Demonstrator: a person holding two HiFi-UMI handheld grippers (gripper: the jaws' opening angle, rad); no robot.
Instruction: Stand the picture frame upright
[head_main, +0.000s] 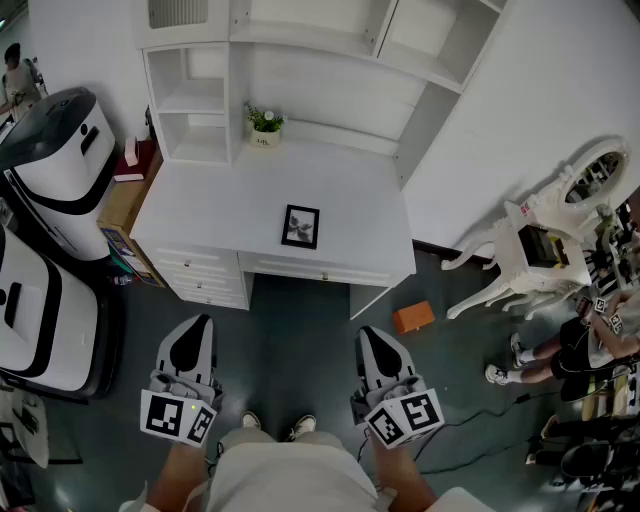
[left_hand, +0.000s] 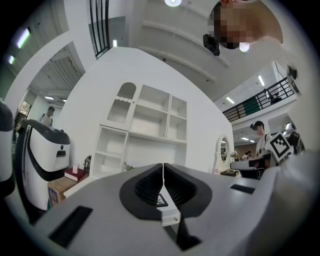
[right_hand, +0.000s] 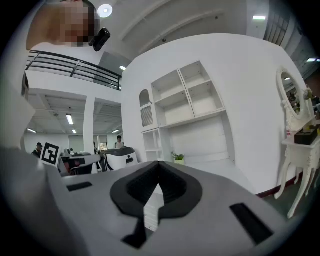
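Note:
A small black picture frame lies flat on the white desk, near its front edge, right of middle. Both grippers hang well short of the desk, level and pointed toward it. My left gripper is shut, nothing between its jaws. My right gripper is shut too, and empty. In the left gripper view the shut gripper fills the lower half, with a sliver of the frame showing through the notch. The right gripper view shows its shut gripper before the desk and shelves.
A white shelf unit rises behind the desk, with a small potted plant at its foot. White machines stand left. An orange box lies on the floor right of the desk. A white vanity table and seated people are further right.

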